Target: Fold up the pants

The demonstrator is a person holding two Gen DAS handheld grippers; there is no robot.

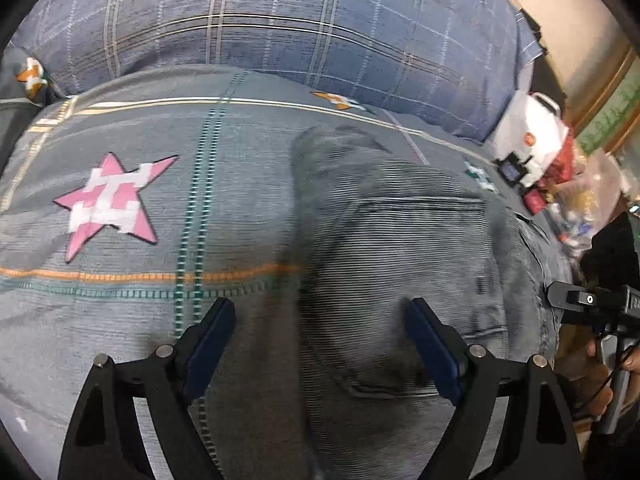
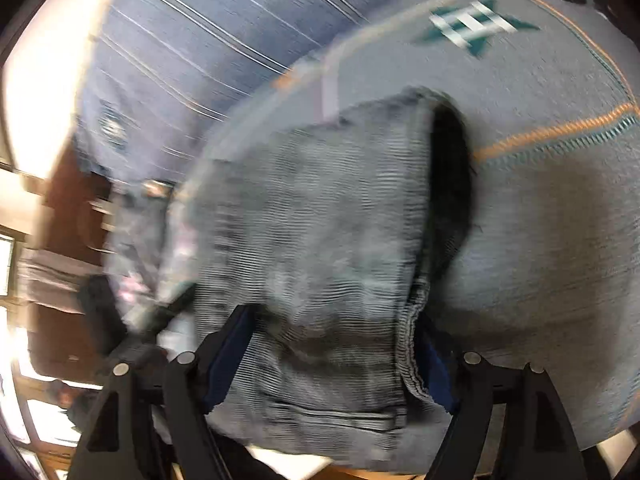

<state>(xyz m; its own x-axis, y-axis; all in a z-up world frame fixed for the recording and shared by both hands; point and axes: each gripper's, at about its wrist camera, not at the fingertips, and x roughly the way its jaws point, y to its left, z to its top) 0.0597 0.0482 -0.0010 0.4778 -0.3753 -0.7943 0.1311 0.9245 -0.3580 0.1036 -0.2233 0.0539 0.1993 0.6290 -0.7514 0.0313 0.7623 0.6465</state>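
Grey denim pants [image 1: 392, 256] lie folded on a grey bedsheet, back pocket up, at the right of the left wrist view. My left gripper [image 1: 320, 320] is open and empty, its blue pads just above the pants' near-left edge. In the blurred right wrist view the pants [image 2: 320, 240] fill the centre, with a dark opening on their right. My right gripper [image 2: 336, 340] is open, its fingers wide apart on either side of the pants' near end. The right gripper also shows at the right edge of the left wrist view [image 1: 592, 304].
The bedsheet [image 1: 120, 300] has a pink star [image 1: 108, 204] and orange and teal stripes. A blue plaid pillow or blanket [image 1: 280, 20] lies behind. A white bag [image 1: 528, 136] and clutter sit off the bed's right side. A teal star [image 2: 476, 26] is on the sheet.
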